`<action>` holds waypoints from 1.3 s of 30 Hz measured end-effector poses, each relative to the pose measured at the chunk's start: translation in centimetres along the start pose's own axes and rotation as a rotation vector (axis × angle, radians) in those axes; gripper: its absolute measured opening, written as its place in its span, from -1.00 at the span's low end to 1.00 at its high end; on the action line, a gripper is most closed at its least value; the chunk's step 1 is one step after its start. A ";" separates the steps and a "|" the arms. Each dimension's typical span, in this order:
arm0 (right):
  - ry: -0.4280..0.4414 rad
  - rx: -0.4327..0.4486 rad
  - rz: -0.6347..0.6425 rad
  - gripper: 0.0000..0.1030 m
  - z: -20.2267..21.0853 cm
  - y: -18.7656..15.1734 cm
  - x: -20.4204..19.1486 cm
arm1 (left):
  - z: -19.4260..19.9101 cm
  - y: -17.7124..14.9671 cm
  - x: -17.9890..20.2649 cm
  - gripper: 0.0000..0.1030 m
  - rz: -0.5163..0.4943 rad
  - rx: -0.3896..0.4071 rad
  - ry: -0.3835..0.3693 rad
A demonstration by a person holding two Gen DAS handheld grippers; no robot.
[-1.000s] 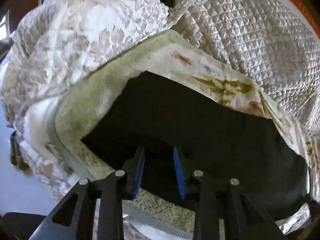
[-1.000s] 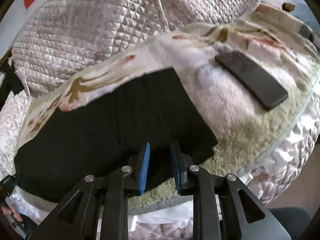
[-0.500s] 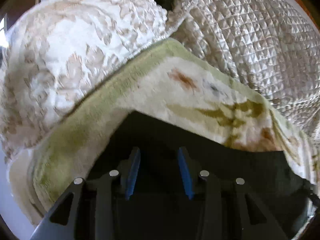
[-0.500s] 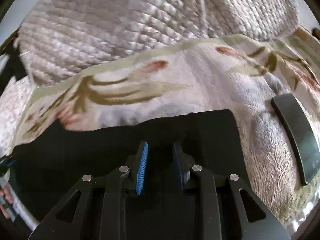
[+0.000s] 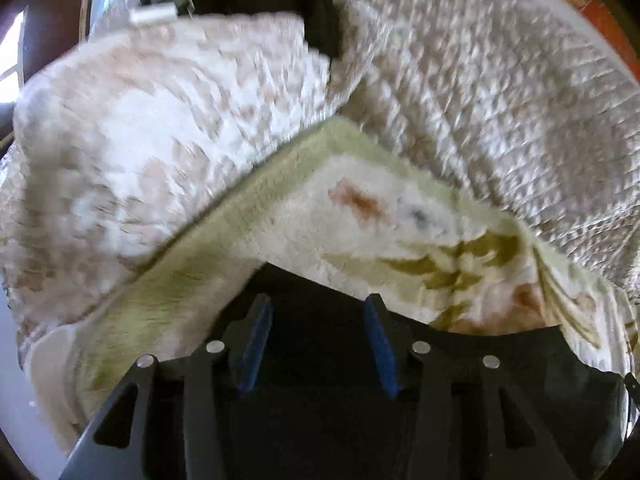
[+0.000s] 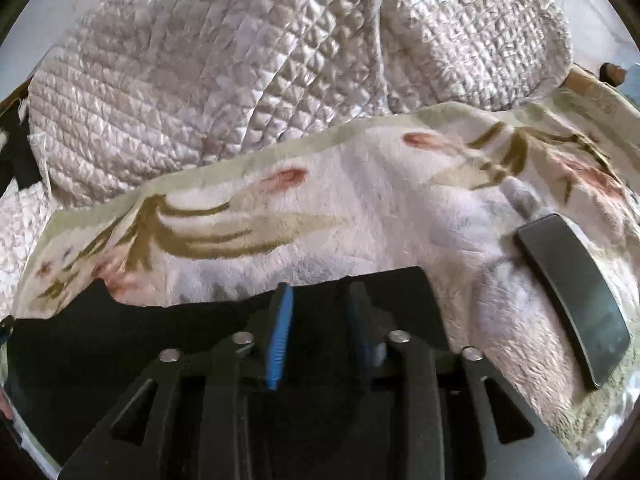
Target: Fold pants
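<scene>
The black pants (image 5: 460,380) lie flat on a fleecy floral blanket (image 5: 384,216); in the right wrist view the pants (image 6: 120,340) fill the lower left. My left gripper (image 5: 318,308) is open, its blue pads spread over the far edge of the pants near a corner. My right gripper (image 6: 322,294) is open with a narrower gap, low over the far edge of the pants near their right end. Nothing is between either pair of pads.
A dark phone (image 6: 576,296) lies on the blanket to the right of the pants. Quilted silvery bedding (image 6: 240,72) is piled behind the blanket. A white patterned cover (image 5: 140,152) hangs at the left.
Both grippers have moved forward and down over the pants to their far edge. The left gripper's pads have spread wider. The pants look unmoved.
</scene>
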State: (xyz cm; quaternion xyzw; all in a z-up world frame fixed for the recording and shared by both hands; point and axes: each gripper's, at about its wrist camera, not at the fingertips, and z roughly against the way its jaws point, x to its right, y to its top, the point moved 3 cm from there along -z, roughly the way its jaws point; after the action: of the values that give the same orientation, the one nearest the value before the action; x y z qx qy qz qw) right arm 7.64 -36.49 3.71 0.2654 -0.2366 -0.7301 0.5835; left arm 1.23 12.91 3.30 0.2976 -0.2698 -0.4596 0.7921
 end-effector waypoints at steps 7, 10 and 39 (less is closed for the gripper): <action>0.083 -0.032 0.035 -0.26 2.2 -2.6 -1.6 | 3.5 -2.9 -1.4 -0.01 -0.002 -0.004 -0.072; 0.148 -0.020 0.093 -0.26 3.7 -4.3 -3.8 | 3.9 -4.4 -0.6 -0.01 -0.028 -0.039 -0.091; 0.242 0.040 0.400 0.18 6.7 -11.1 -11.5 | 5.5 -9.7 5.3 0.07 -0.269 -0.033 -0.041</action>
State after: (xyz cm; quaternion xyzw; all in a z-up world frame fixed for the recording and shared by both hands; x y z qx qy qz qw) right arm -2.79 -22.76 2.69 0.3105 -0.2272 -0.5579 0.7354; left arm -5.89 3.11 0.85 0.3084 -0.2359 -0.5722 0.7224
